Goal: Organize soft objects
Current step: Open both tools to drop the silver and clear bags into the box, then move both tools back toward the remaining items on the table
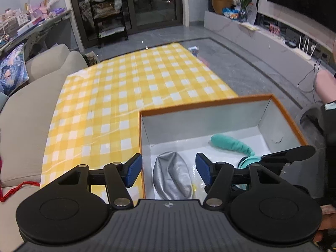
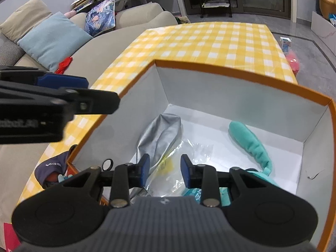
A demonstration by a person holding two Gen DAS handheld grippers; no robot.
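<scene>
An orange-rimmed box [image 1: 210, 103] with a white inside stands on the yellow checked tablecloth [image 1: 126, 88]. In it lie a crumpled silver pouch [image 1: 172, 174], a teal soft toy [image 1: 229, 142] and a clear plastic bag [image 2: 189, 153]. My left gripper [image 1: 169, 166] hangs open over the box's left wall, above the silver pouch [image 2: 159, 134], with nothing between its blue pads. My right gripper [image 2: 165, 164] is partly open above the plastic bag, its pads gripping nothing. The teal toy [image 2: 250, 142] lies to its right. A dark blue cloth item [image 2: 52, 168] sits outside the box, on the left.
A beige sofa [image 2: 130, 40] with a light blue cushion [image 2: 52, 37] runs along the table's left side, with a red item [image 2: 65, 63] on it. A carton [image 2: 285, 44] and a pink object [image 2: 294, 61] are on the floor to the right.
</scene>
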